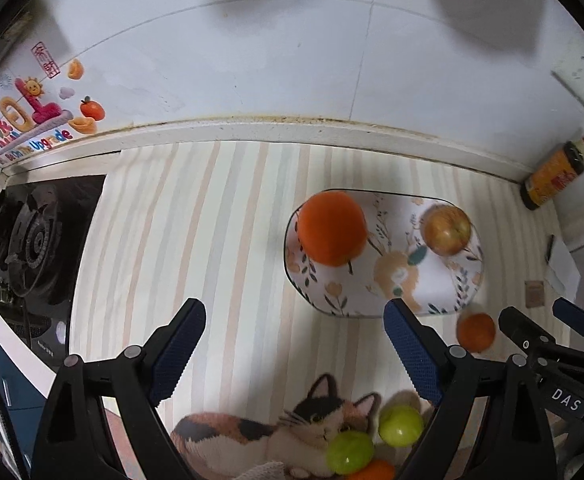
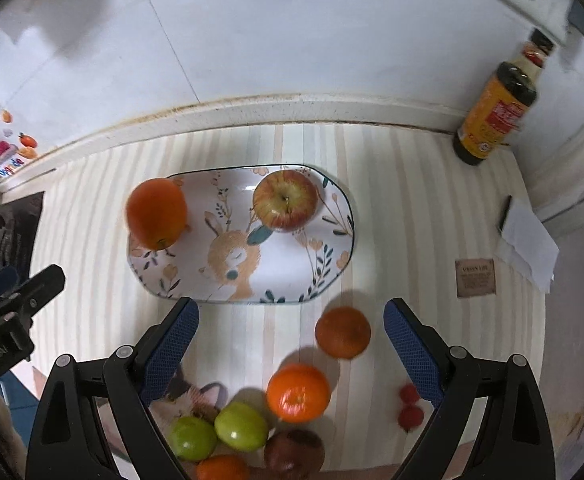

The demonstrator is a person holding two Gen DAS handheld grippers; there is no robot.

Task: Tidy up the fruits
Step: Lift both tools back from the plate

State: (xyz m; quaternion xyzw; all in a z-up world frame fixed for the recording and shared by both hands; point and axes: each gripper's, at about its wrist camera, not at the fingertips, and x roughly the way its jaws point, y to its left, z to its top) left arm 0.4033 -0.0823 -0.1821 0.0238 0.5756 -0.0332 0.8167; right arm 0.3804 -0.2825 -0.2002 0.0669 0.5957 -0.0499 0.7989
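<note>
We held both grippers, left [image 1: 295,338] and right [image 2: 291,336], wide open and empty; a small orange [image 2: 342,332] lay between the right fingers on the striped mat [image 2: 411,200], near the plate [image 2: 333,256].

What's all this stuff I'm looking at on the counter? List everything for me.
Plate: 1, white with a floral rabbit print, middle of the striped counter.
Large orange: 1, orange, on the plate's left end.
Apple: 1, red-yellow, on the plate's far right part.
Loose oranges: at least 3, orange, on the counter near the plate.
Green fruits: 2, green, by the cat mat.
Dark fruit: 1, dark red, near edge.
Small red fruits: 2, red.
Sauce bottle: 1, yellow-labelled, far right corner.
Stove: 1, black, left.
Left gripper: open, empty.
Right gripper: open, empty.
</note>
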